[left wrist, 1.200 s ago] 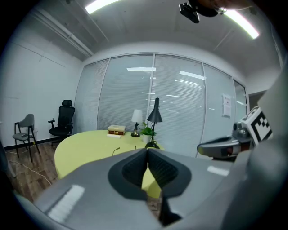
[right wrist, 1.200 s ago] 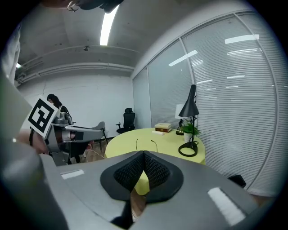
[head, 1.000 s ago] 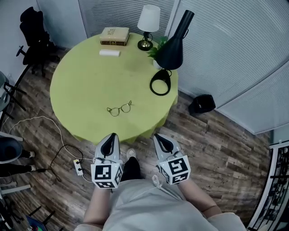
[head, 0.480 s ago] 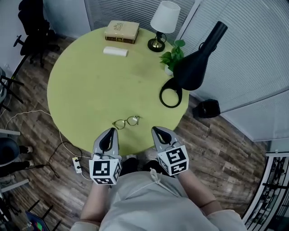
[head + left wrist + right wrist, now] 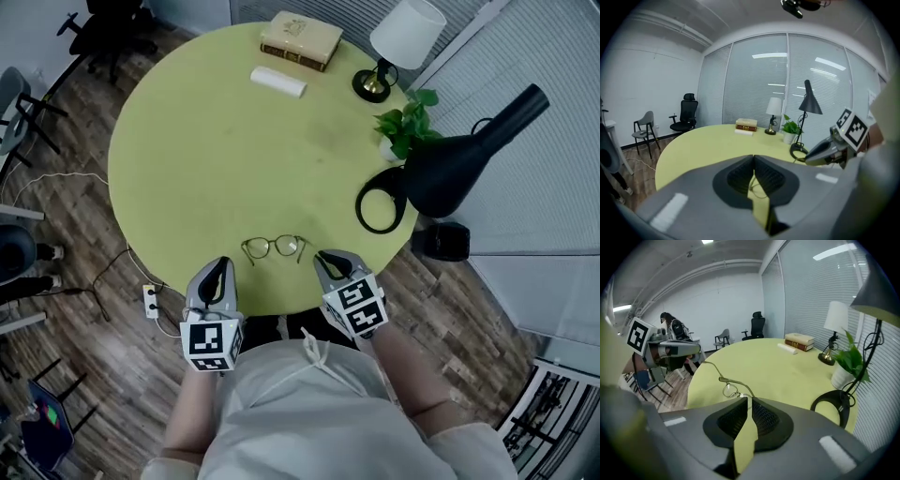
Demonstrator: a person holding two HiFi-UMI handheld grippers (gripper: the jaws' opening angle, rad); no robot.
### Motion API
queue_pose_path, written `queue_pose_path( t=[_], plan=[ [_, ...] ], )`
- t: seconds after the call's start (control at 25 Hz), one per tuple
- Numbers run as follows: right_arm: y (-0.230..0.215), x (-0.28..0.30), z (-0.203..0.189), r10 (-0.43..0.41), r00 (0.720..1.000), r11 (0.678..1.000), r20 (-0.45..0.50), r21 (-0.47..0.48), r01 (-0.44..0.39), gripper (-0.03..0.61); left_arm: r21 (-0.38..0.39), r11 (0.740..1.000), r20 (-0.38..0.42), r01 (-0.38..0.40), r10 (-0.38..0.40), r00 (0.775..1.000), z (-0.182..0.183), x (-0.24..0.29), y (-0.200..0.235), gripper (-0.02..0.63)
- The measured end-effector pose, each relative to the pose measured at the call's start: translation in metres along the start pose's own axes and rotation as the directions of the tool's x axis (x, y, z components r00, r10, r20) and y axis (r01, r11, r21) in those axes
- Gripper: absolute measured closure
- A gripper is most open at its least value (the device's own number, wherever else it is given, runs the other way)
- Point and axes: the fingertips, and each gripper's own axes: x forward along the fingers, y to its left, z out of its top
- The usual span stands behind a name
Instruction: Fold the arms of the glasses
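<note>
Caught this one right at the approach step, nothing folded yet. Spotted the glasses lying on the round green table close to its near edge, arms apparently still swung out, with one arm poking up toward the right gripper's camera. Had the left gripper right at the table's near edge, fingers pinched together and gripping nothing. Had the right gripper at that same edge, just short of the glasses, fingers only a narrow crack apart and opening, with nothing between them so far. Would guess the next move called for steadying the frame with one gripper and nudging an arm inward at its hinge with the other. Probably needed a gentle touch too, to avoid skating that thin wire frame across the tabletop. Compared with a second back: had both grippers hanging off the table over the floor then, well apart from the glasses. Moved in to the table's edge since, one either side of the frame.
</note>
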Motion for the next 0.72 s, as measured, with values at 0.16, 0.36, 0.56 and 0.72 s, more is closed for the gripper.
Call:
queue_pose_path(
  t=[0.16,0.36,0.56,0.72],
  plan=[
    [-0.003,0.021,-0.005,0.052,0.997,0.992,-0.065,-0.108,-0.059,0.525,-0.044,0.998,0.000,-0.042,0.042,0.999,-0.017,0.010,0.009,0.606],
    [-0.006,0.039,0.004,0.088,0.990,0.944,-0.106,-0.309,-0.117,0.466,-0.043,0.998,-0.024,-0.054,0.053,0.998,-0.030,0.024,0.013,0.606],
    [0.004,0.049,0.005,0.127,0.975,0.837,-0.182,-0.507,-0.203,0.462,-0.048,0.998,-0.037,-0.045,0.043,0.998,-0.035,0.032,0.013,0.606],
    [0.012,0.052,0.006,0.162,0.964,0.789,-0.210,-0.559,-0.254,0.490,-0.072,0.996,-0.048,-0.047,0.044,0.998,-0.038,0.039,0.015,0.606]
  ],
)
